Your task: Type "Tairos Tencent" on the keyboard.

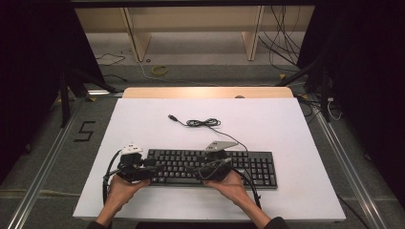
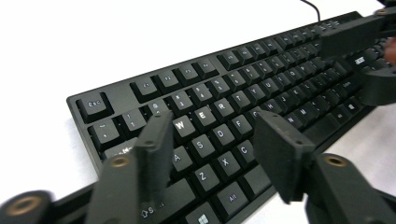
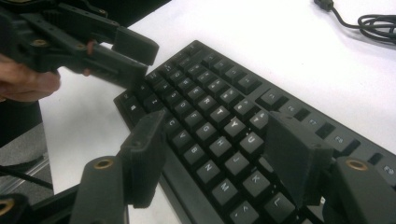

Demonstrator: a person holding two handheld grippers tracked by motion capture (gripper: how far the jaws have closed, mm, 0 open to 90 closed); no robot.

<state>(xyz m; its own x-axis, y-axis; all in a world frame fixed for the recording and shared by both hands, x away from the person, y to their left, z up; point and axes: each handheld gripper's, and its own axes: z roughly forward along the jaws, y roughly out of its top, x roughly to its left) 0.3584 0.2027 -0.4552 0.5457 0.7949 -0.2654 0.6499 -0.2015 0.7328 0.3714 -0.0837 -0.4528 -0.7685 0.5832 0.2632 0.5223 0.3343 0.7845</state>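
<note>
A: Left gripper point(image 2: 215, 154) jaws stand apart, nothing between the pads. They hang over the Q-A-Z end of the keyboard point(image 1: 210, 167), not pinching it.

B: Right gripper point(image 3: 224, 158)?

A: Same: jaws wide, empty, over the J-K-N-M keys. In the right gripper view the left gripper point(image 3: 116, 56) shows farther off, over the keyboard's left end.

B: So nobody has hold of the board.

A: Correct. It lies flat on the white counter point(image 1: 296, 119), toward the near edge, long side left to right. Both hands sit at its near rim, left hand point(image 1: 125, 187) at the left end, right hand point(image 1: 232, 186) about the middle.

B: Why that stance?

A: My read: jaws tilted down at the key field from the near side puts each gripper within reach of the keys or the front edge. Spread pads suit either a fresh grab of the case or a key press with one tip. Can't tell which.

B: Cable?

A: Keyboard cable point(image 1: 203, 123) runs off the far side, loose coil, USB plug point(image 1: 172, 117) lying free on the counter. Slack, so it shouldn't drag the board.
</note>
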